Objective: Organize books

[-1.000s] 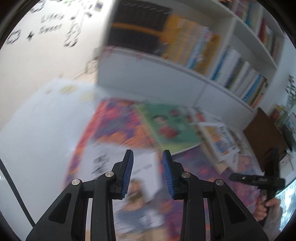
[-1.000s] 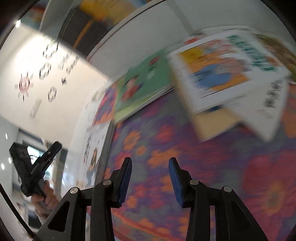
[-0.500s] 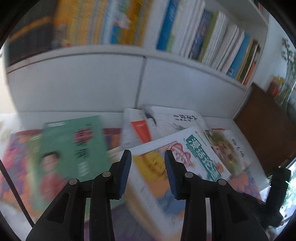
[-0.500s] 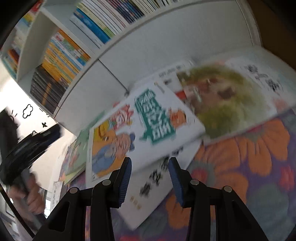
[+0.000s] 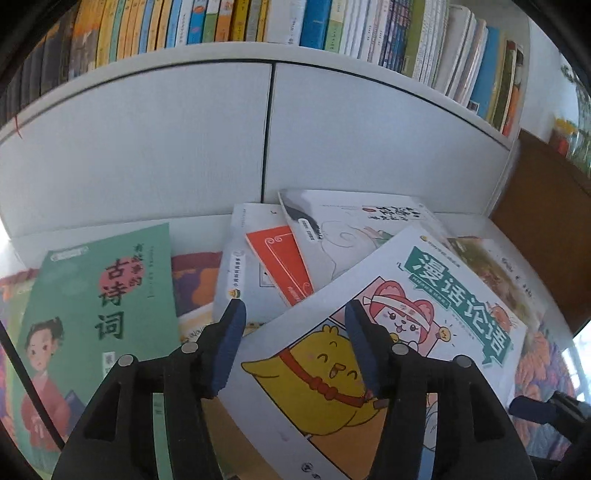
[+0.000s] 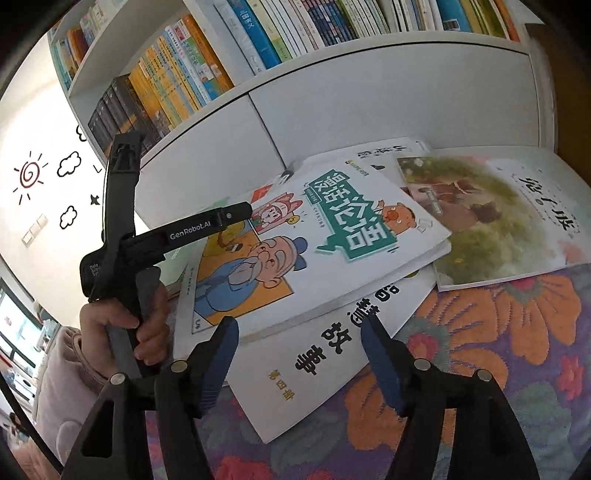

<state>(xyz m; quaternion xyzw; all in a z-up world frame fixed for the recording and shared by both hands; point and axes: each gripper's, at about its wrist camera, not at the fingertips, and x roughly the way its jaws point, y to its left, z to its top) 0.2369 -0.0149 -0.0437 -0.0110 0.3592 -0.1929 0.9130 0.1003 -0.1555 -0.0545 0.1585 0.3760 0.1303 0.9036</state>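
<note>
Several books lie in a loose pile on the rug in front of a bookcase. On top is a white cartoon book with a green title banner (image 5: 424,314) (image 6: 325,240). My left gripper (image 5: 295,314) hovers over its near-left corner, jaws opening, with nothing pressed between the pads. To the left lies a green book (image 5: 99,306). My right gripper (image 6: 299,328) is also opening, above the cartoon book's near edge and a white book with black characters (image 6: 325,354) under it. A landscape picture book (image 6: 498,214) lies at the right. A hand (image 6: 122,325) holds the left gripper's handle.
A white bookcase with shut cabinet doors (image 5: 266,129) stands right behind the pile, with upright books (image 5: 295,22) on the shelf above. A flowered rug (image 6: 498,332) covers the floor. Brown furniture (image 5: 546,221) stands at the right. Two more white books (image 5: 258,266) (image 5: 354,221) lean against the cabinet.
Both views have swung from the rug and wall onto the book pile by the bookcase and come closer to it. Both grippers' jaws stand wider apart than before.
</note>
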